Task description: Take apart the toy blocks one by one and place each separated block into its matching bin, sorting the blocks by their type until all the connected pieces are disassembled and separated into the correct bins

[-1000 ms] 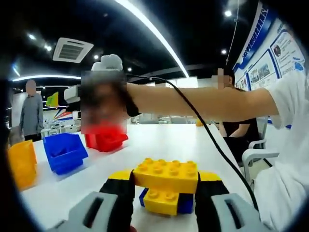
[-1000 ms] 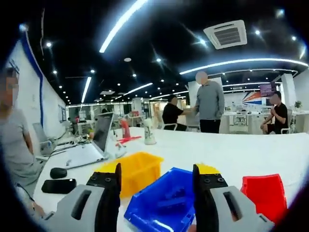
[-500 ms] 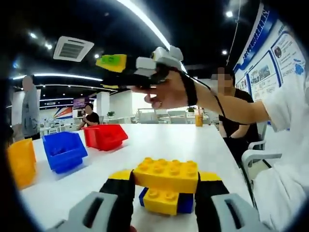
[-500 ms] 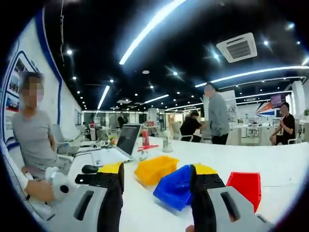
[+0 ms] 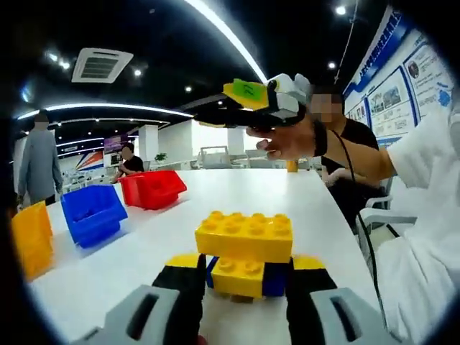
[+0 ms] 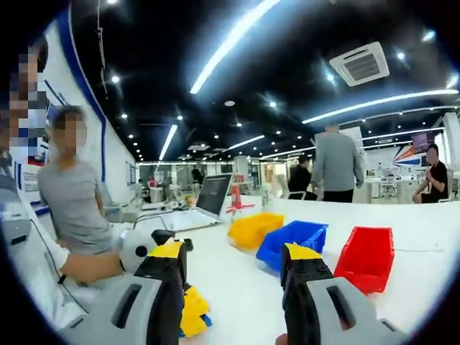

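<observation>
Left gripper view: we see the left hand-held gripper point(image 5: 241, 287) with its jaws spread on either side of the block stack point(image 5: 244, 248), which sits on the white surface point(image 5: 237, 194). We cannot tell whether the jaws touch it. The stack has a wide yellow block on top and a smaller yellow and blue piece below. Farther off to the left stand the yellow bin point(image 5: 30, 241), the blue bin point(image 5: 93, 213) and the red bin point(image 5: 152, 189), well apart from the stack. Above them a hand holds the right hand-held gripper point(image 5: 248, 108) in the air.

In the right gripper view, its jaws stand apart with nothing between them. Low on the left we see a bit of the block stack point(image 6: 192, 310), with the three bins farther back.
</observation>
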